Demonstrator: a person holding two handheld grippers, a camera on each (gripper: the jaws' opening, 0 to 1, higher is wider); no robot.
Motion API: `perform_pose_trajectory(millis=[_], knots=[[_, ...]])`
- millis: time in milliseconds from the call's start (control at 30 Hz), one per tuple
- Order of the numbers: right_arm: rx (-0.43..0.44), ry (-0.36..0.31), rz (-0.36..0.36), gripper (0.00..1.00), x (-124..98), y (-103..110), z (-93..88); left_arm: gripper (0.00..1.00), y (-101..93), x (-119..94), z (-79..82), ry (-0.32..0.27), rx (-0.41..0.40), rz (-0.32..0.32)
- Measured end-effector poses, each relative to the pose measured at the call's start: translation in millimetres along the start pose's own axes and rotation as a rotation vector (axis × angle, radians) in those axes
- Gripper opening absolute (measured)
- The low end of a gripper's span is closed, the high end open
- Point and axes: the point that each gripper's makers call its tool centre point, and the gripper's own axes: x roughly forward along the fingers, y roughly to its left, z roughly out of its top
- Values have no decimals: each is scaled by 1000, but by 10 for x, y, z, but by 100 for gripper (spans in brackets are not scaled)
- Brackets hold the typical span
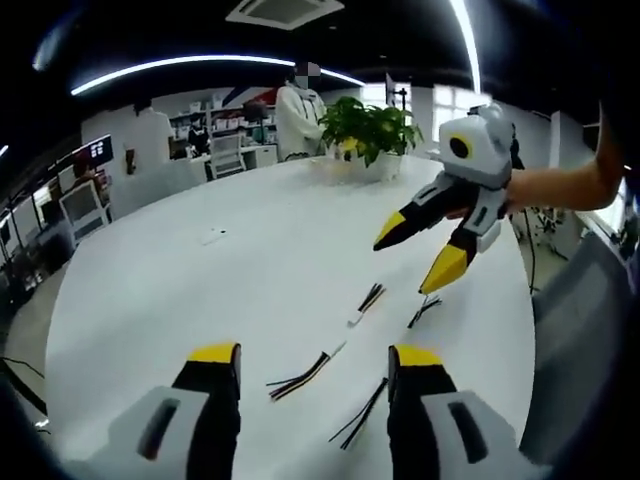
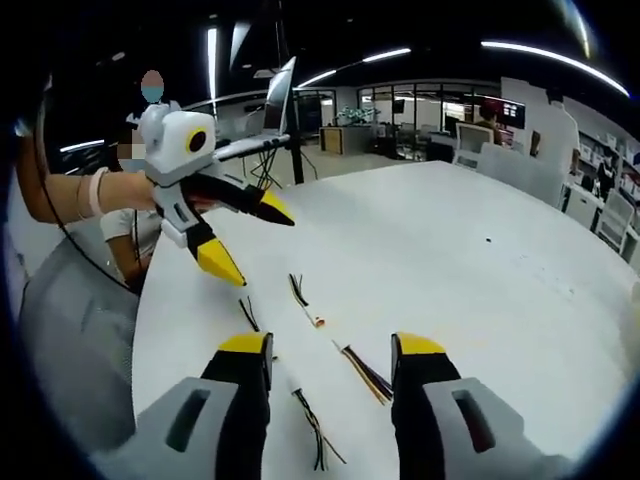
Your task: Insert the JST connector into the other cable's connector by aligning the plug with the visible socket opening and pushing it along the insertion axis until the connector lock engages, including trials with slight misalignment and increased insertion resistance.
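White table (image 1: 200, 270) spreads ahead of both grippers. Left gripper (image 1: 315, 355) hangs open and empty, a cable (image 1: 300, 378) lying between its jaws. Right gripper (image 2: 332, 345) is open too, another cable (image 2: 365, 375) just ahead between its tips.

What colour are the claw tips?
Yellow, on black fingers. Clearest on the right claw in the left gripper view.

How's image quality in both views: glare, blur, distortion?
Left gripper view: strong fisheye bend, ceiling light strips blown out, white table bright, cables soft but visible. Right gripper view: same bend, window glare at back, cables thin, connector detail unreadable; both grippers open.
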Motion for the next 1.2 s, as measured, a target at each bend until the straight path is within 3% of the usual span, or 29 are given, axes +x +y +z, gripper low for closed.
perform_pose_trajectory(millis=[233,400,600,800,933,1200], knots=[[-6,11,7,42,47,-27,-42,53,-25,60,-15,5,19,-12],[-5,18,20,38,100,-13,-70,43,-50,110,16,-19,63,-26],[-7,25,28,37,153,2,-97,40,-87,176,7,-15,95,-42],[-18,48,34,34,198,1,-141,39,-110,255,-61,9,101,-63],[-17,53,40,32,231,-1,-167,31,-124,327,-195,48,86,-81],[-33,64,55,26,290,-13,-197,27,-143,384,-244,48,67,-95]])
